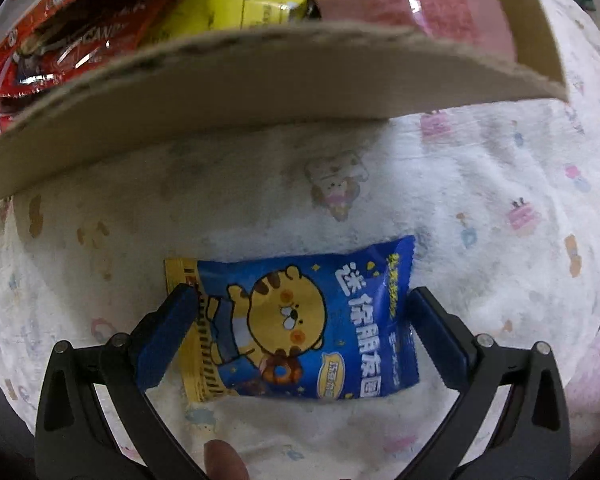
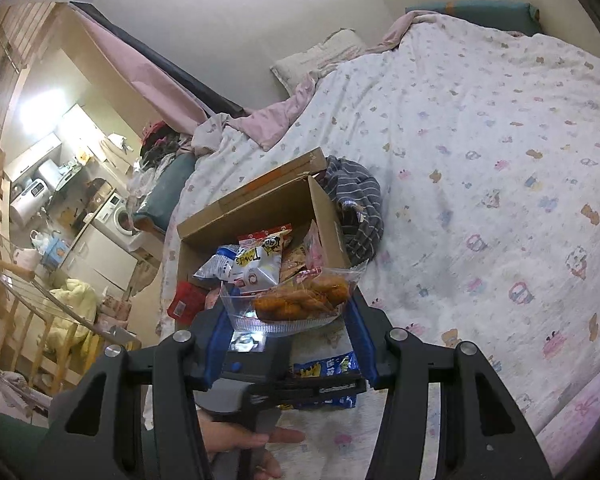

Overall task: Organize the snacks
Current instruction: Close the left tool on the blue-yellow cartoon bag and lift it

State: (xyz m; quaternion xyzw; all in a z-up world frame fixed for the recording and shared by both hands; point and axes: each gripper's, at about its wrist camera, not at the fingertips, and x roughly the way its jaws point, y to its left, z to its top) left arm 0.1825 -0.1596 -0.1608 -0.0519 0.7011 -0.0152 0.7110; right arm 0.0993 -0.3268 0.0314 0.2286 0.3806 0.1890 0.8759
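A blue snack packet (image 1: 300, 320) with a cartoon tiger lies flat on the patterned bed cover. My left gripper (image 1: 300, 296) points down over it and stands wide open, one blue pad at each short end of the packet, neither pressing it. My right gripper (image 2: 288, 306) is shut on a clear packet of orange-brown snacks (image 2: 300, 300), held just in front of the open cardboard box (image 2: 328, 220). That box holds several snack packets. Its flap (image 1: 260, 92) hangs just above the blue packet (image 2: 328, 366). A hand (image 2: 236, 444) holds the left gripper's body below my right gripper.
A grey striped garment (image 2: 356, 204) lies against the box's right side. The white patterned bed cover (image 2: 480, 160) stretches to the right, with a pink blanket and a pillow (image 2: 320, 56) at its far end. A drying rack (image 2: 28, 288) and a washing machine (image 2: 120, 216) stand beyond the bed's left edge.
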